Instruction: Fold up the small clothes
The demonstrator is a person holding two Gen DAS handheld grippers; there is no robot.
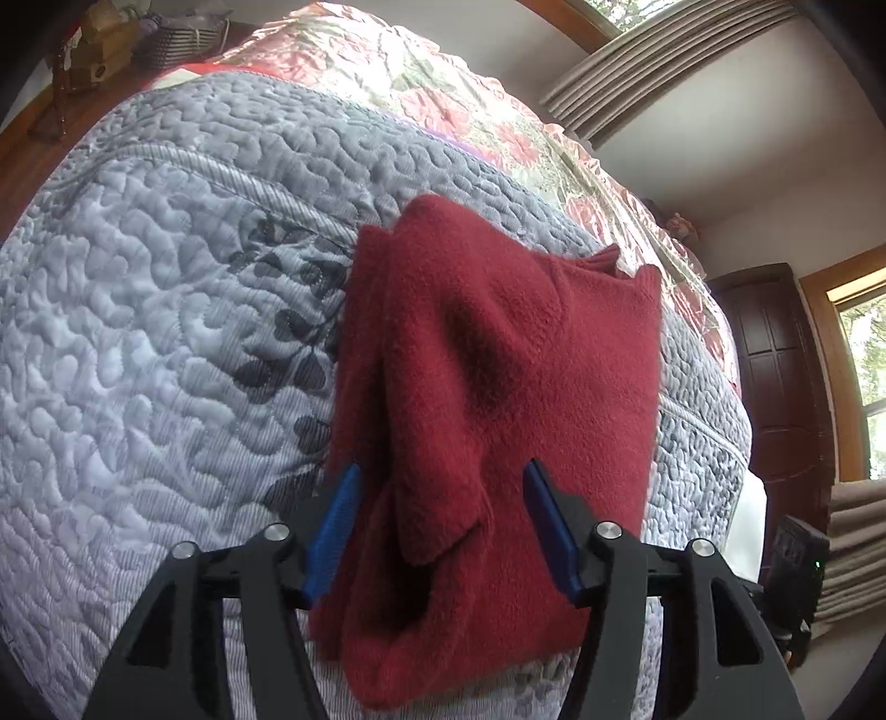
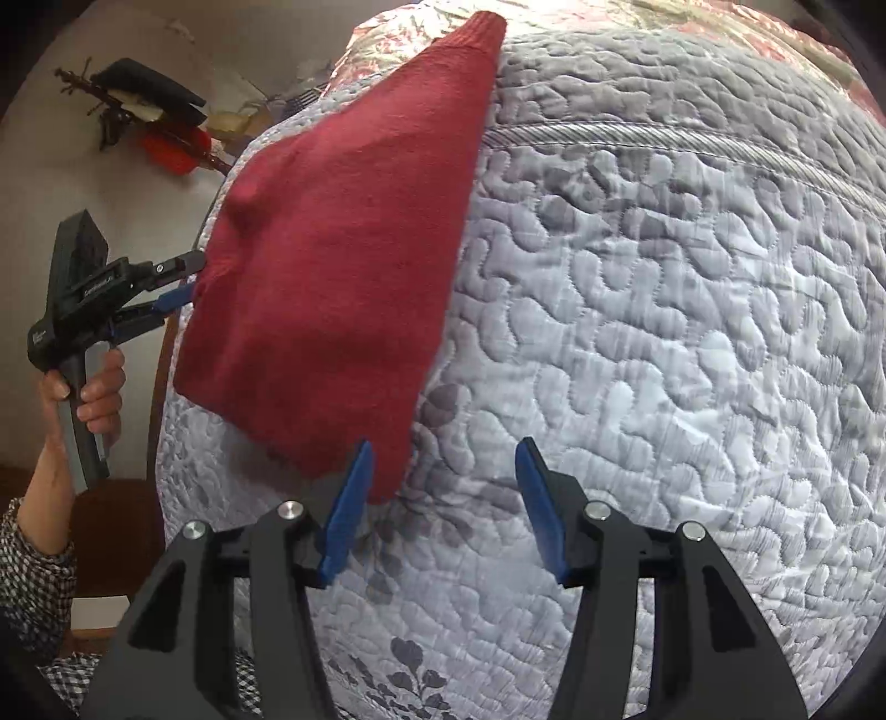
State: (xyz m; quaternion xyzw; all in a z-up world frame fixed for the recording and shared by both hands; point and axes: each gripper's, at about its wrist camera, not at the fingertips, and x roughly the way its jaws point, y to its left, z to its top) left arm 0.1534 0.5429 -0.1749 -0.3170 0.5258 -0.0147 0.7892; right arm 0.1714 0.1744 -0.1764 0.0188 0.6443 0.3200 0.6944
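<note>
Left tool (image 1: 440,526) gapes wide around the red sweater (image 1: 498,387); right tool (image 2: 440,512) is wide, empty; closing shallow could drag its 6 o'clock fold loose.

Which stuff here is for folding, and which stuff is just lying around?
For the folding:
- red sweater
- left gripper, open around a bunch of the sweater
- right gripper, open at the sweater's corner
- grey quilt, the surface under it

Just lying around:
- flowered bedspread
- curtains
- dark wooden cabinet
- boxes and basket

Red sweater (image 1: 498,399); grey quilt (image 1: 138,332), perhaps leaf-printed; blue claw pads (image 1: 335,531).
</note>
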